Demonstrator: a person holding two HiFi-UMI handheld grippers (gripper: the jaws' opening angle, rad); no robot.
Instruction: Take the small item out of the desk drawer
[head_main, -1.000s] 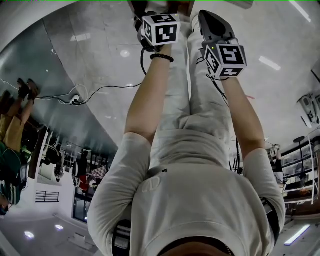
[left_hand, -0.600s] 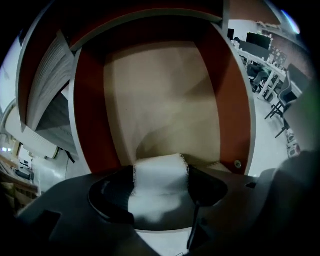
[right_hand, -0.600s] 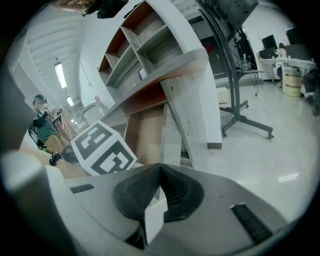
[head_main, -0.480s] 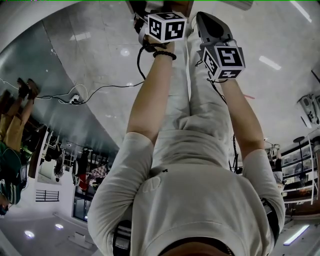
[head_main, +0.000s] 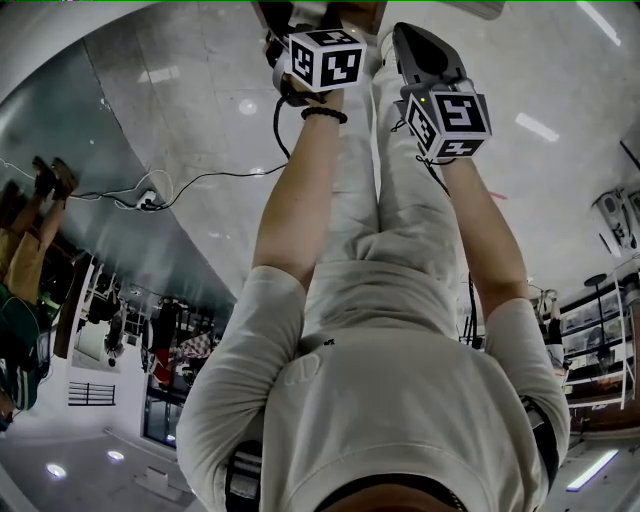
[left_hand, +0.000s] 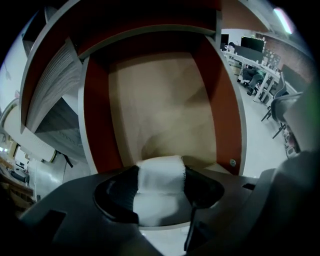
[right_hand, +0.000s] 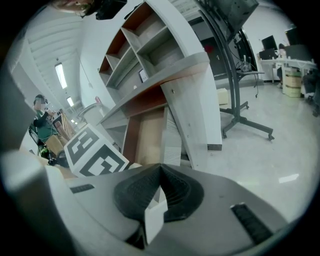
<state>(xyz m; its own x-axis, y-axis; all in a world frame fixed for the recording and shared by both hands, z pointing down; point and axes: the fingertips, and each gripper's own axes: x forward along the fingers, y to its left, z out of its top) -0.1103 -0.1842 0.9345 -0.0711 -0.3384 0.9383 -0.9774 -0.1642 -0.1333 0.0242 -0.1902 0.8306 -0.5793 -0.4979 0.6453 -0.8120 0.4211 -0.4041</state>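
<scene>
1. looking down through the head view, i see both forearms stretched out ahead, with the left gripper (head_main: 297, 30) and right gripper (head_main: 428, 58) side by side.
2. left gripper view: the small white item (left_hand: 160, 174) sits between my jaws, above the open desk drawer (left_hand: 160, 100). the jaws have just been closing, and both pads now clamp it.
3. right gripper view: my jaws are pressed together, angled toward the desk (right_hand: 192, 75).
</scene>
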